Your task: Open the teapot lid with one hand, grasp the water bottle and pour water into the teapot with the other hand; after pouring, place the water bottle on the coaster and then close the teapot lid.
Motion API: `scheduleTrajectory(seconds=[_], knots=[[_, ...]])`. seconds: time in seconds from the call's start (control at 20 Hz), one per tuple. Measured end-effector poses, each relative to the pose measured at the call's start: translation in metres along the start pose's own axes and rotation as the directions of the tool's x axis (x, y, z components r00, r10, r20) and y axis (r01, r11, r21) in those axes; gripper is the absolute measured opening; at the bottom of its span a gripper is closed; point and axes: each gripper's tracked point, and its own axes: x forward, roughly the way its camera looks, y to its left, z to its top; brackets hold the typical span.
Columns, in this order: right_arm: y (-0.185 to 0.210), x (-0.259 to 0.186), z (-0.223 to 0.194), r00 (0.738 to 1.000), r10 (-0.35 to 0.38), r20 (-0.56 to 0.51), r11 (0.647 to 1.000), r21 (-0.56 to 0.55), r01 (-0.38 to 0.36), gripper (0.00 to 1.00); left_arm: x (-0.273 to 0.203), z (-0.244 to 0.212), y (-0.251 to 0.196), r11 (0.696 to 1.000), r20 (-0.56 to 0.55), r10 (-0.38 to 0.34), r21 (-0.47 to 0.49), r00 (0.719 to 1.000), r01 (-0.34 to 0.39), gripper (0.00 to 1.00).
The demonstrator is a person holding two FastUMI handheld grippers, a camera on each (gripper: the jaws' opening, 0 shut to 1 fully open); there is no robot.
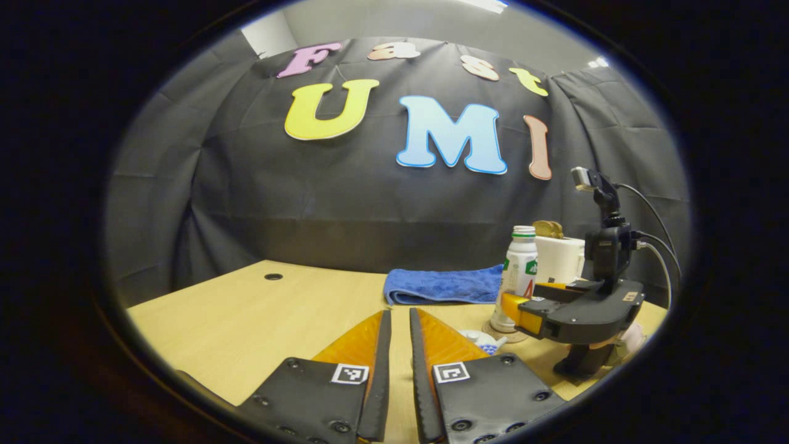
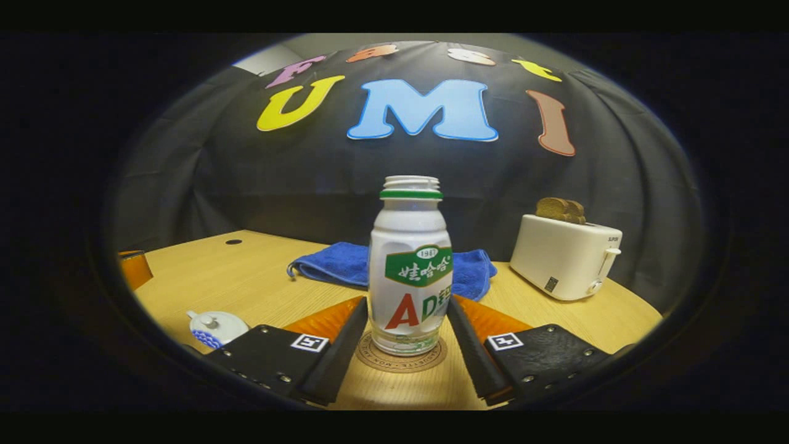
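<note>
One wooden table [image 2: 259, 277], black cloth wall [image 2: 246, 179] behind.

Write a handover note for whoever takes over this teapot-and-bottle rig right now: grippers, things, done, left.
Left hand-held gripper: fingers close together with a narrow gap, holding nothing.
Right hand-held gripper: one finger on each side of the water bottle; whether they press on it is unclear.
Bottle stands upright, uncapped, on the coaster.
Teapot sits to the bottle's left in the right gripper view, lid on.
Whether water was poured cannot be told. If not: lift lid, pour, return bottle, close lid.
</note>
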Motion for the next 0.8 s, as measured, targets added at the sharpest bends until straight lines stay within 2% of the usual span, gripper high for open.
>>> scheduleTrajectory(seconds=[0.2,0.5,0.8], knots=[[-0.004,-0.004,0.002,1.000,0.005,0.008,1.000,0.017,-0.005,0.95,-0.003,0.001,-0.003,1.000,0.002,-0.002,-0.005,1.000,0.002,0.32],[-0.013,-0.031,0.013,0.999,0.008,0.032,0.998,0.070,-0.010,0.95,-0.011,0.010,-0.018,1.000,0.018,-0.024,-0.004,1.000,0.024,0.32],[-0.024,-0.089,0.015,0.997,-0.015,0.072,0.993,0.120,0.006,0.95,-0.032,0.014,-0.051,0.998,0.040,-0.063,-0.013,0.997,0.064,0.32]])
